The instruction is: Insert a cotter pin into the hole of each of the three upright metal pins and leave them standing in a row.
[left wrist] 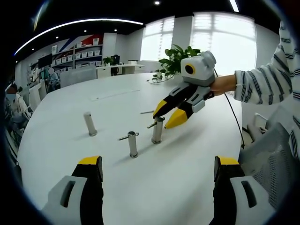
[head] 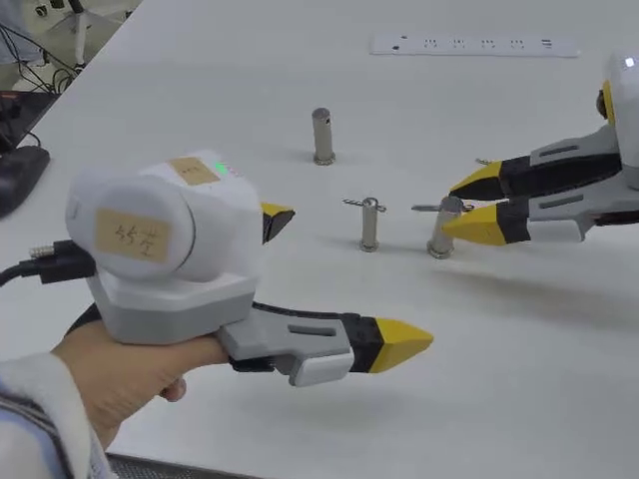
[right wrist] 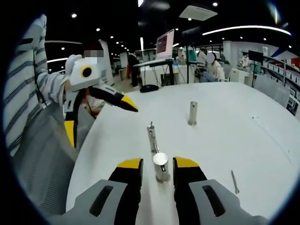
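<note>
Three upright metal pins stand on the white table. The far pin (head: 321,135) is bare. The middle pin (head: 369,226) has a cotter pin through its head. The right pin (head: 440,230) also carries a cotter pin, and my right gripper (head: 456,207) straddles it, jaws narrowly apart with a small gap showing beside the pin (right wrist: 161,167). One loose cotter pin (head: 484,161) lies on the table behind that gripper. My left gripper (head: 339,279) hovers near the front of the table, open wide and holding nothing, facing the middle pin (left wrist: 133,143).
A white power strip (head: 474,45) lies at the table's far edge. Dark cables and a device (head: 18,170) sit past the table's left edge. A person's sleeve (left wrist: 262,89) reaches in with the right gripper.
</note>
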Action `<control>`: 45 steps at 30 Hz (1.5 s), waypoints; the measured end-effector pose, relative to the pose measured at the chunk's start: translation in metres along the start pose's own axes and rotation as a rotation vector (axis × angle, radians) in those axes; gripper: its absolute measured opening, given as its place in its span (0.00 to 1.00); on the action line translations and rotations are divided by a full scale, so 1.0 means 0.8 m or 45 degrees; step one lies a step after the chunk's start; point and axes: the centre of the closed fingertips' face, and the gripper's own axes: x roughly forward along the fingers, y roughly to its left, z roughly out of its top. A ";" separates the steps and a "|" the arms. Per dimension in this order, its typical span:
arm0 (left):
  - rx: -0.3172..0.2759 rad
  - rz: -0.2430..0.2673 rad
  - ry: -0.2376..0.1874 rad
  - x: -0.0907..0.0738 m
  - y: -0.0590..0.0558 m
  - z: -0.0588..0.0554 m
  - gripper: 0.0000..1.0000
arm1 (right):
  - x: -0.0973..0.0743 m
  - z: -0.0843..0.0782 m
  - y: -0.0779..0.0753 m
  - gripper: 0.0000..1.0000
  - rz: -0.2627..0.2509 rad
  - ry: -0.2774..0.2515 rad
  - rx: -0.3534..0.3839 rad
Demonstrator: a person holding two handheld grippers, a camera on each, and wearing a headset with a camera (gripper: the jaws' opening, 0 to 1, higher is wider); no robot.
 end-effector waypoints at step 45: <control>0.140 0.087 0.089 0.021 0.179 0.016 0.86 | -0.051 -0.005 0.042 0.79 -0.376 -0.171 0.303</control>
